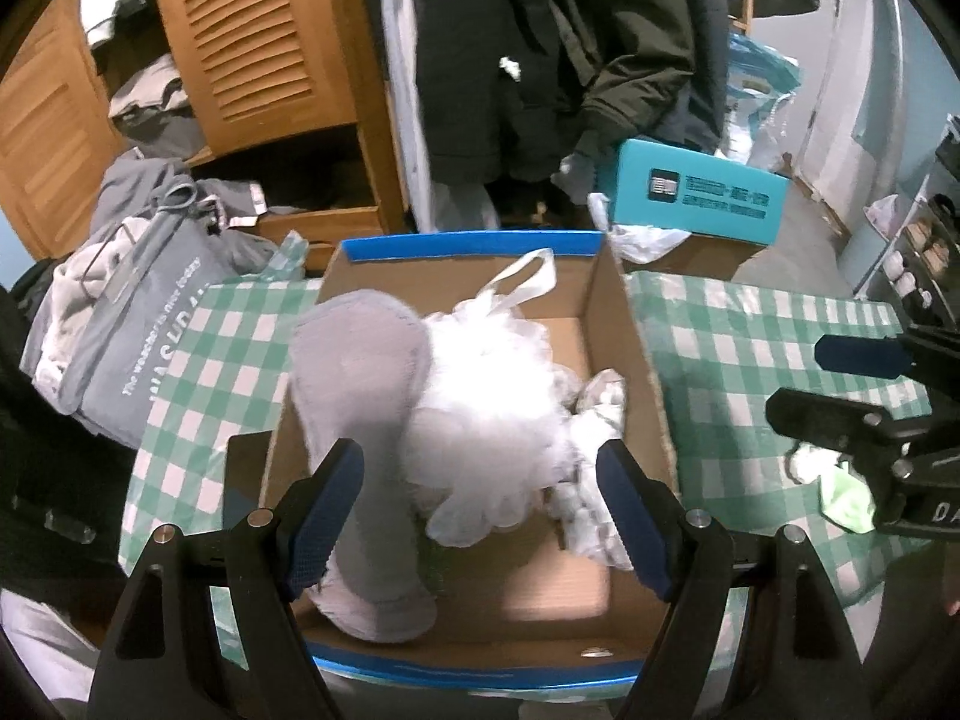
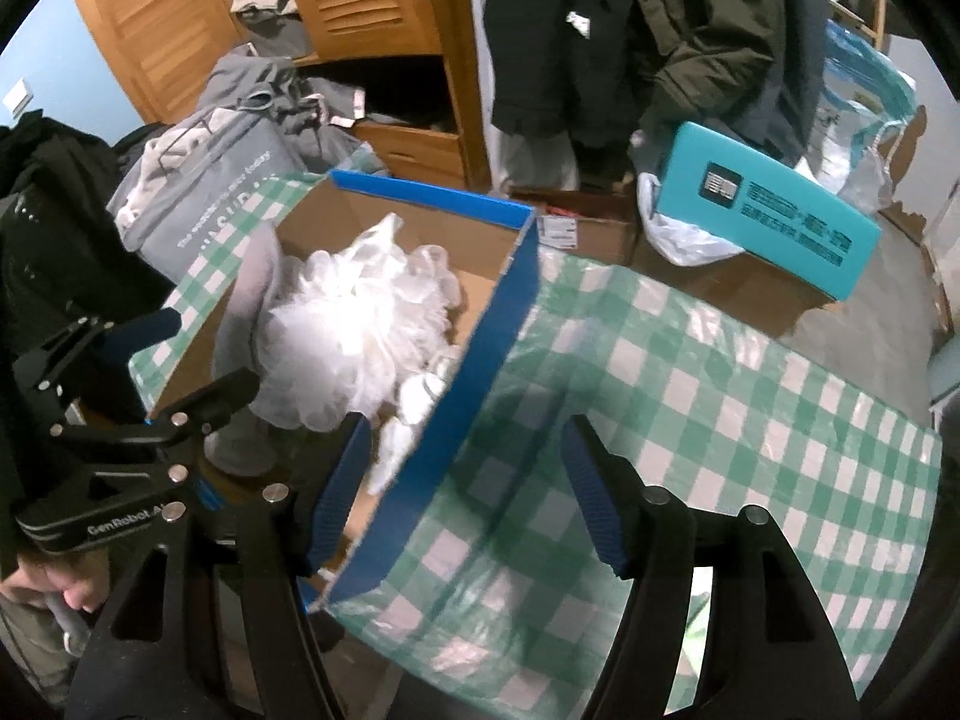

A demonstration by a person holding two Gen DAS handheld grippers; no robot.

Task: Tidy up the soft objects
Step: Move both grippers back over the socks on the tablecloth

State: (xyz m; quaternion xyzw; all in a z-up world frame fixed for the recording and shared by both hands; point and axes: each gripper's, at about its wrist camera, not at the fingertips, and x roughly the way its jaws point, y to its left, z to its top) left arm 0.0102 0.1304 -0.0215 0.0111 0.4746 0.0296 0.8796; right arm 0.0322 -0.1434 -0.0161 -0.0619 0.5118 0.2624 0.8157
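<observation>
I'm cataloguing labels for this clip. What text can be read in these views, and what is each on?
"GenRobot A…", cut off: band of the left gripper.
"The weather is nice today", small and blurred, so uncertain: grey bag; larger letters beneath are cut off.
Teal box: dark block and rows of characters, too blurred to read.
White sticker behind the cardboard box: unreadable.
</observation>
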